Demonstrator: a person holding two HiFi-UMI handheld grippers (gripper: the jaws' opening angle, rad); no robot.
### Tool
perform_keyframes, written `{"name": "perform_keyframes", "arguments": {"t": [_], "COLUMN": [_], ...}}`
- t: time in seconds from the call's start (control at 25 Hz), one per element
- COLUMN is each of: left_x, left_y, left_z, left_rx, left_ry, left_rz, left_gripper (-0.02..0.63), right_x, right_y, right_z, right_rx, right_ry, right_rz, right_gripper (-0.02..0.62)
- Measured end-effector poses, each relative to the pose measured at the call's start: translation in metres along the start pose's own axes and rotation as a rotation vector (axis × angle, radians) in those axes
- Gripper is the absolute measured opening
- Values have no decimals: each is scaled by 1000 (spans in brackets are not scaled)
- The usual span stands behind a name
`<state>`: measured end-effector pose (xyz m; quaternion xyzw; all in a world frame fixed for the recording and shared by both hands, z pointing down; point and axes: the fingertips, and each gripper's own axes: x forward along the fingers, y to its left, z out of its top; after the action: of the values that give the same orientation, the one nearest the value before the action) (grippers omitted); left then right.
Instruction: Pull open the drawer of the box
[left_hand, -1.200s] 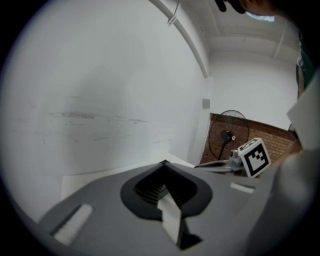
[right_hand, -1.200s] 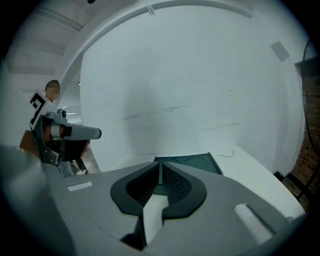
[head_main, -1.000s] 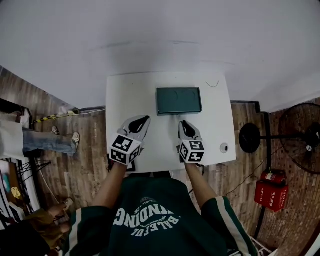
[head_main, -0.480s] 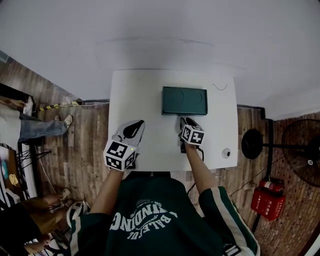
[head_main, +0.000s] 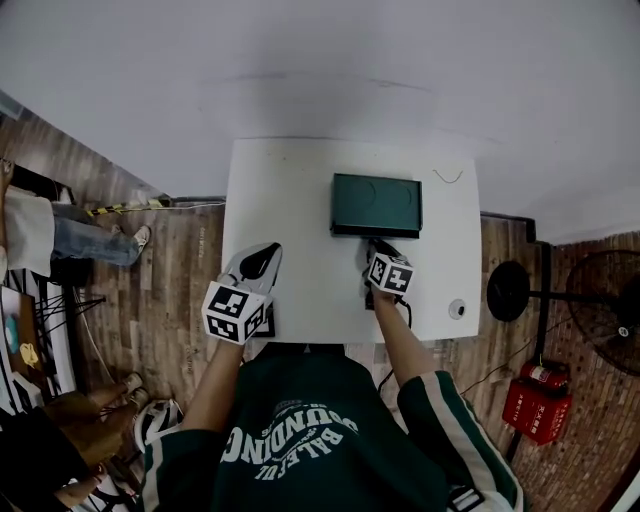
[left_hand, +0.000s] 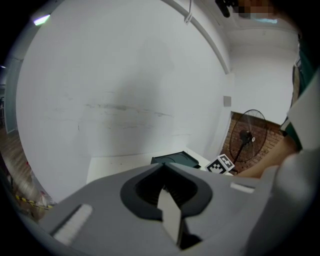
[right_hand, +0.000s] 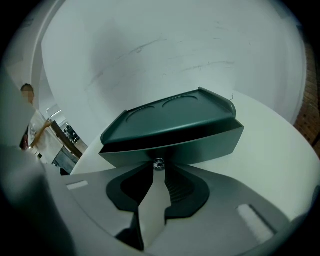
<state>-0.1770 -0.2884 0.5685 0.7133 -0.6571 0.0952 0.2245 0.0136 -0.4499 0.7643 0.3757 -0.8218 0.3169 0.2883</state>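
Box (head_main: 376, 204), dark green, sits on my white bench (head_main: 290, 200) in the head view, toward 12 o'clock and a little right of centre. My right gripper (head_main: 378, 247) is at the box's 6 o'clock, its tip up against the near face. My left gripper (head_main: 262, 258) is well apart at the box's 8 o'clock, over bare bench.

In the left gripper view, the fingers (left_hand: 170, 210) are clenched together with nothing between them. The box (left_hand: 175, 160) shows just past their tip at 1 o'clock, with the right gripper's marker cube (left_hand: 220, 165) beside it and a fan (left_hand: 246, 137) farther off at 2 o'clock.

In the right gripper view, the box (right_hand: 170, 117) fills the middle at 12 o'clock, lid overhanging. Its drawer (right_hand: 205, 144) sits flush under the lid, not drawn out. The small silver knob (right_hand: 158, 163) on the drawer front stands right between my fingers (right_hand: 152, 205), which have just been closing and now pinch it on both sides.
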Motion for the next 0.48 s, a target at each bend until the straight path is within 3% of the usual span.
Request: {"name": "perform_keyframes", "arguments": {"t": [0.48], "left_x": [12], "left_y": [-12], "left_z": [-2], "left_rx": [-4], "left_ry": [0], "left_rz": [-49], "left_gripper": [52], "right_x": [-40], "right_y": [1], "right_z": [-46], "right_rx": [-5], "right_ry": [44], "right_rz": [9], "right_gripper": [74]}}
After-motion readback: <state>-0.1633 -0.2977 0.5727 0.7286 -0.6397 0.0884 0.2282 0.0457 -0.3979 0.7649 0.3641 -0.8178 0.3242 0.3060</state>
